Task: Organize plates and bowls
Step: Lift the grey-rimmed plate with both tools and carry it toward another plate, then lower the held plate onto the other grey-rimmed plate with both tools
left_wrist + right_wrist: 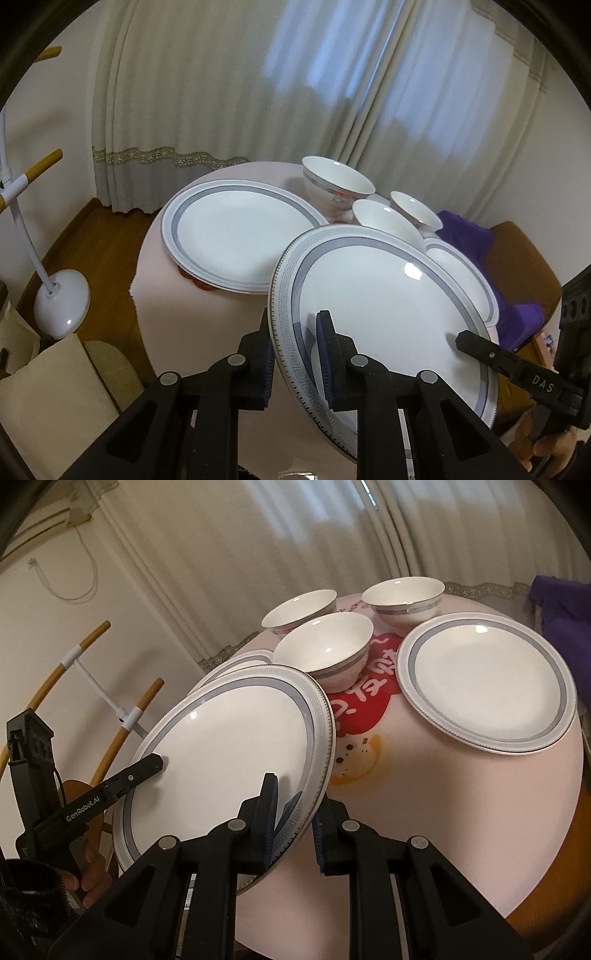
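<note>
A large white plate with a grey key-pattern rim (376,317) (229,760) is held tilted above the table by both grippers. My left gripper (295,354) is shut on its near left rim. My right gripper (293,823) is shut on its near right rim; its finger also shows in the left wrist view (491,354). A second grey-banded plate (240,236) (487,686) lies flat on the pink tablecloth. A third plate (465,273) (240,661) lies partly hidden behind the held one. Three white bowls (336,184) (325,650) stand upright at the table's far side.
The round table (184,295) has a pink cloth with a red print (365,701). A white coat stand (55,302) with wooden pegs stands to the left. Purple cloth (476,236) lies on a brown seat to the right. Curtains hang behind.
</note>
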The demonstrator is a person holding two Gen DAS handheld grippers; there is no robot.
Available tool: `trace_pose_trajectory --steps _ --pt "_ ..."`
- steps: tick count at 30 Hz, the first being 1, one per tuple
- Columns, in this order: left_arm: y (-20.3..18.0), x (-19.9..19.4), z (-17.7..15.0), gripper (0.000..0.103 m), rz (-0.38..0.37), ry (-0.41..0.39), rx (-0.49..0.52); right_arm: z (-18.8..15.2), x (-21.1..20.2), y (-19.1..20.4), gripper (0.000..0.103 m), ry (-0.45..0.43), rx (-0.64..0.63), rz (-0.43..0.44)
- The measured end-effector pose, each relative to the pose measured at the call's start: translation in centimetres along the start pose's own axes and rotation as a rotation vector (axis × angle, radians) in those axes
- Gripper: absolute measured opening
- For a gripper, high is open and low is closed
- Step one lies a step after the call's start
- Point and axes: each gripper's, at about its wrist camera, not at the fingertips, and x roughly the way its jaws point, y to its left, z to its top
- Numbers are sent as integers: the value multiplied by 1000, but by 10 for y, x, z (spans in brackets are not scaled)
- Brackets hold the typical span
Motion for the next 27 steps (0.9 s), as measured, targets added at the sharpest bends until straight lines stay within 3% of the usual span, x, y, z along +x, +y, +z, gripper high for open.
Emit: trace_pose_trajectory --steps 11,27 --pt "-7 1 5 16 -7 -6 -8 1 -10 0 17 -3 -13 -22" --pt "54 22 45 17 112 -28 -49 31 71 50 17 51 -67 26"
